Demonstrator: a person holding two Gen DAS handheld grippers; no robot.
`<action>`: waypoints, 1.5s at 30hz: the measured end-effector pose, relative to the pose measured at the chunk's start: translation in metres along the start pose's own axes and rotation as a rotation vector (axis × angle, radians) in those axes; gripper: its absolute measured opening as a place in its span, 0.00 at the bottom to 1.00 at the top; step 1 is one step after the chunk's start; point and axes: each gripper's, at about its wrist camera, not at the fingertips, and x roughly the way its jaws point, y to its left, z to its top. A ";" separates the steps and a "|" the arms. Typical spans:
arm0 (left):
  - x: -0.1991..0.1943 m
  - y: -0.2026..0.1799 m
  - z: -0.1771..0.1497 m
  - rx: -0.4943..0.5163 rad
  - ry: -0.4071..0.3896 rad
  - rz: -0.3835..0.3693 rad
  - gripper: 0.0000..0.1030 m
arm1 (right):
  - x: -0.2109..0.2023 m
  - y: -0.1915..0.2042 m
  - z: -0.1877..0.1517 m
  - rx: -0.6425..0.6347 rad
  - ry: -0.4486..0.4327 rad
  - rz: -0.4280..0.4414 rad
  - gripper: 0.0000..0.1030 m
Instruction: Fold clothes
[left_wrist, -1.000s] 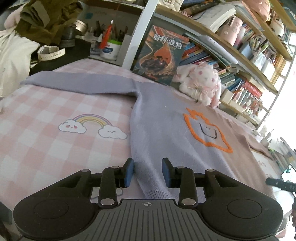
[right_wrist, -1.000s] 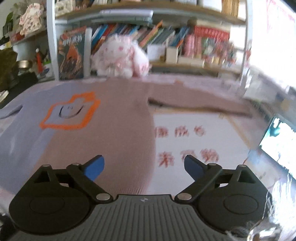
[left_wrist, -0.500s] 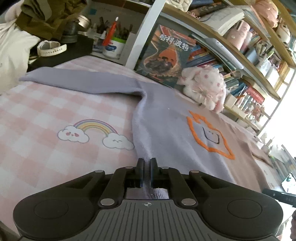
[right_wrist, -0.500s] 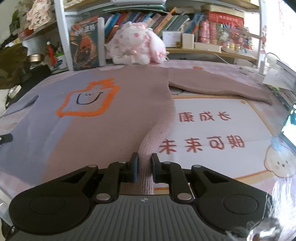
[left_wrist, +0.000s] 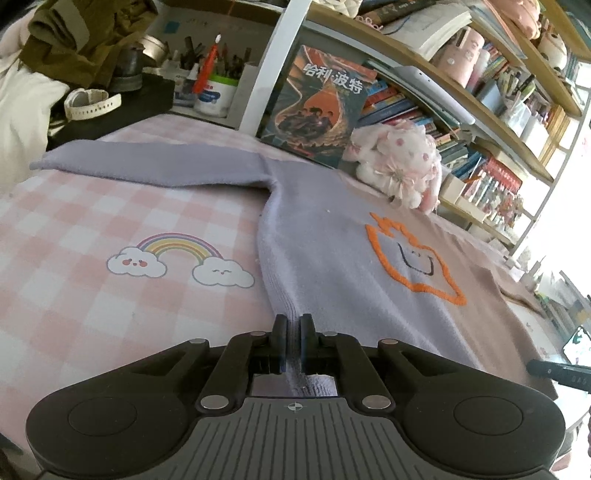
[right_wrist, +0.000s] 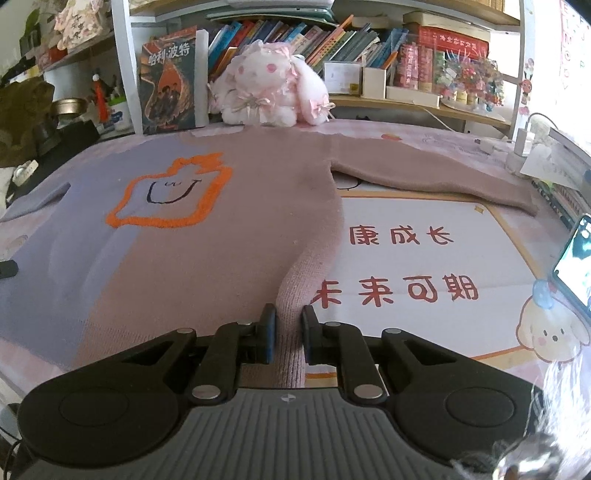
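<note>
Our left gripper (left_wrist: 292, 325) pinches the lilac hem corner of the sweater (left_wrist: 332, 251), which lies spread flat ahead of it on the checked mat (left_wrist: 92, 229). Our right gripper (right_wrist: 289, 320) clamps the pink hem corner, sleeve stretching ahead-right.

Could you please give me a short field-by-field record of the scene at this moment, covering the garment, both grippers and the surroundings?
garment: two-tone sweater, lilac and dusty pink, lying flat with both sleeves spread out
motif: orange outlined shape with a smiling face
left gripper: shut on the sweater's lilac bottom corner
right gripper: shut on the pink bottom corner
surface: printed mat, pink checks with a rainbow
behind: plush bunny and a book against the shelves
fold: not yet started
</note>
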 end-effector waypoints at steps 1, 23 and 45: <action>0.000 0.000 0.000 0.003 0.000 0.001 0.06 | 0.000 0.000 0.000 0.001 0.000 0.000 0.13; -0.024 -0.002 0.009 0.029 -0.061 0.025 0.24 | -0.009 0.004 0.003 -0.010 -0.027 -0.022 0.41; -0.030 0.091 0.058 -0.109 -0.178 0.227 0.55 | 0.033 0.095 0.036 -0.190 -0.095 0.114 0.85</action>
